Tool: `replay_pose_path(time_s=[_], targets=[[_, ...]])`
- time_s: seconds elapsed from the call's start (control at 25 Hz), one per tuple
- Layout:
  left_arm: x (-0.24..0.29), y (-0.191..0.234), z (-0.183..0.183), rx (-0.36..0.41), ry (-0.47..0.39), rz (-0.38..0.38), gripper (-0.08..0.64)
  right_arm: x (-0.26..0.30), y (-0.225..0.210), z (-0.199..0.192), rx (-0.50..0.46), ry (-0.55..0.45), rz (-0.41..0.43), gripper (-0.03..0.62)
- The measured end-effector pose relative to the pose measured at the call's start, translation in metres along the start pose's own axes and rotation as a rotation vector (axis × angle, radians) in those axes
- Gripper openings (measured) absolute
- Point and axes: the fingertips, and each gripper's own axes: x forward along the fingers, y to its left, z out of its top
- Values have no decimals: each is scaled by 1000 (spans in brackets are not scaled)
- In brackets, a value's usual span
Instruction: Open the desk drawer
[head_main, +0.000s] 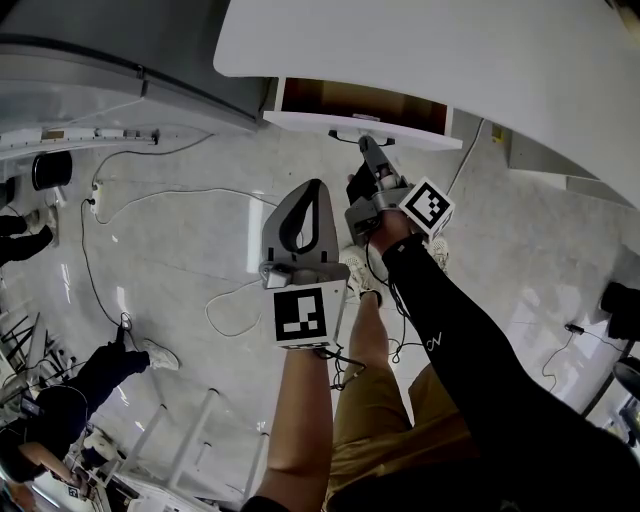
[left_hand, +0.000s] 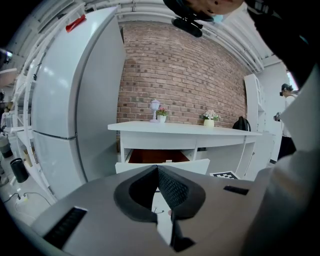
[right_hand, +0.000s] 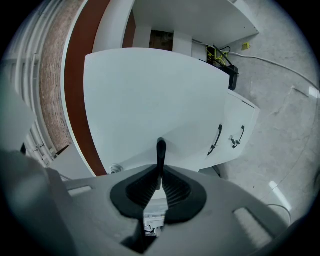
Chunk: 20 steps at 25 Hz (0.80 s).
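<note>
Here, the right tool (head_main: 367, 142) is sitting at about 12 o'clock in the head view, clenching the black handle (right_hand: 161, 149) of the drawer (head_main: 360, 126). The drawer is standing partly pulled out from under the white bench (head_main: 450, 50), with its brown inside showing. The left tool (head_main: 316, 186) is hovering near the centre, apart from the drawer, with its jaws pressing together on nothing.
</note>
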Motion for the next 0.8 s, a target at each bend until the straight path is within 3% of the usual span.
replay_pose_path(time_s=[0.32,0.8], targets=[[-32,1,-18,2,18,14,6,-25,0,-19,7,-11,-8,26],[-33,6,-16,-10,14,25,6,-28,2,-22,27,-12,-19,26]])
